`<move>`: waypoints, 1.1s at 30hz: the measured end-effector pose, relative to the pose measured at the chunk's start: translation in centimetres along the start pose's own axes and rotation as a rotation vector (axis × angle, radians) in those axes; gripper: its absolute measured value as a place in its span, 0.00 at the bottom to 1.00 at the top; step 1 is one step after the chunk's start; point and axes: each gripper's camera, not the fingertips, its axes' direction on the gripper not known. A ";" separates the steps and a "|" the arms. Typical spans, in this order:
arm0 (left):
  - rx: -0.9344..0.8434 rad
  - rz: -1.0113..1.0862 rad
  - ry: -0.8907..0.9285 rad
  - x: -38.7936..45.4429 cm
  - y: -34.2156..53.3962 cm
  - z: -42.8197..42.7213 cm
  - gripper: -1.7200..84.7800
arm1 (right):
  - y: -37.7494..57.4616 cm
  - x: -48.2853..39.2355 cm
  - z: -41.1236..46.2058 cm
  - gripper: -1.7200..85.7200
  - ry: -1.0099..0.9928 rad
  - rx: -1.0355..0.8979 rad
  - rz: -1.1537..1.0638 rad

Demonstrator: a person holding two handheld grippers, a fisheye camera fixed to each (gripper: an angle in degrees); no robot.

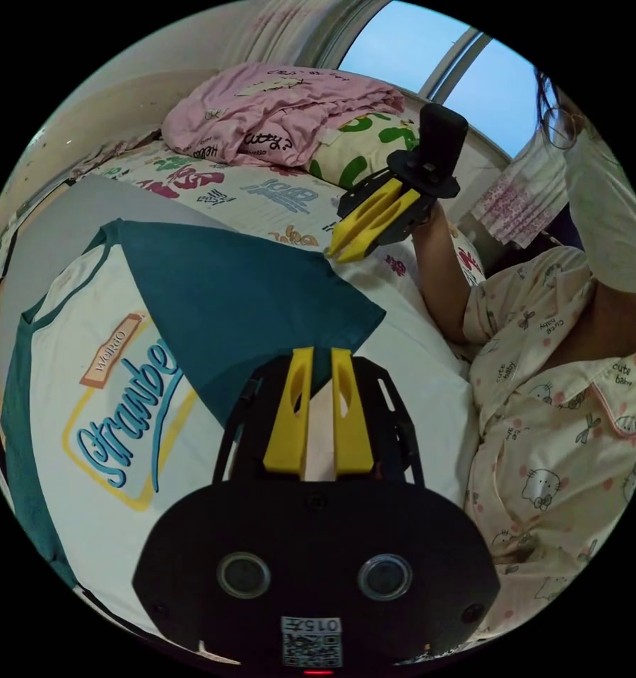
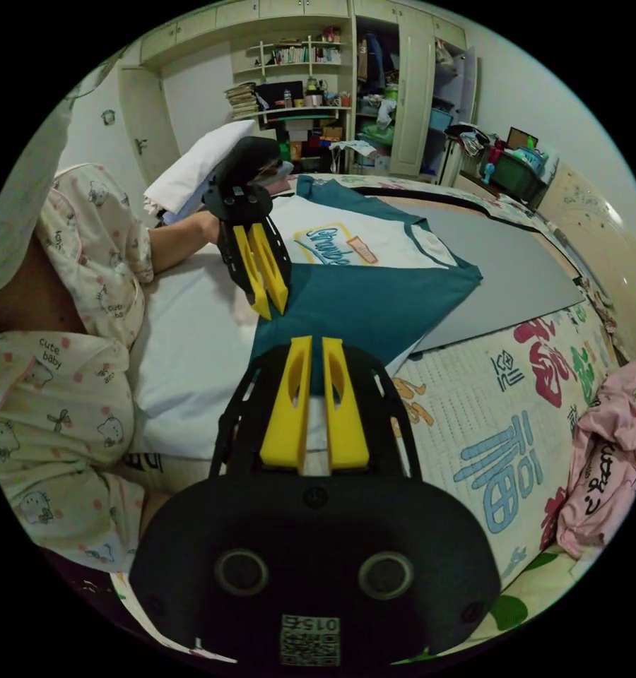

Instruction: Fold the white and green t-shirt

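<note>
The white and green t-shirt point(image 1: 120, 395) lies front up on the bed, its printed chest showing. A green part point(image 1: 240, 304) is folded over it as a broad triangle. My left gripper point(image 1: 322, 351) has its yellow jaws close together on the near edge of that green fold. My right gripper point(image 1: 336, 254) pinches the fold's far corner. In the right gripper view the same shirt point(image 2: 374, 304) spreads ahead. There my right gripper point(image 2: 316, 340) grips its green edge, and my left gripper point(image 2: 271, 313) bites the edge a little further along.
A grey mat point(image 2: 516, 268) lies under the shirt on a printed bed cover point(image 2: 502, 438). A crumpled pink garment point(image 1: 275, 113) and a green-patterned pillow point(image 1: 360, 145) sit by the window. A person in patterned pyjamas point(image 1: 558, 395) sits close beside the bed. Shelves point(image 2: 297, 78) line the far wall.
</note>
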 end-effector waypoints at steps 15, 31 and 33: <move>-0.002 0.027 -0.062 1.0 0.2 -0.5 0.06 | 1.8 3.9 1.0 0.06 -0.072 0.049 -0.044; -0.002 0.025 -0.063 2.3 1.0 -1.1 0.06 | 2.7 6.0 2.7 0.08 -0.126 -0.009 -0.178; 0.002 0.014 -0.031 2.2 1.3 -1.3 0.07 | 2.7 6.0 2.9 0.08 -0.137 -0.013 -0.203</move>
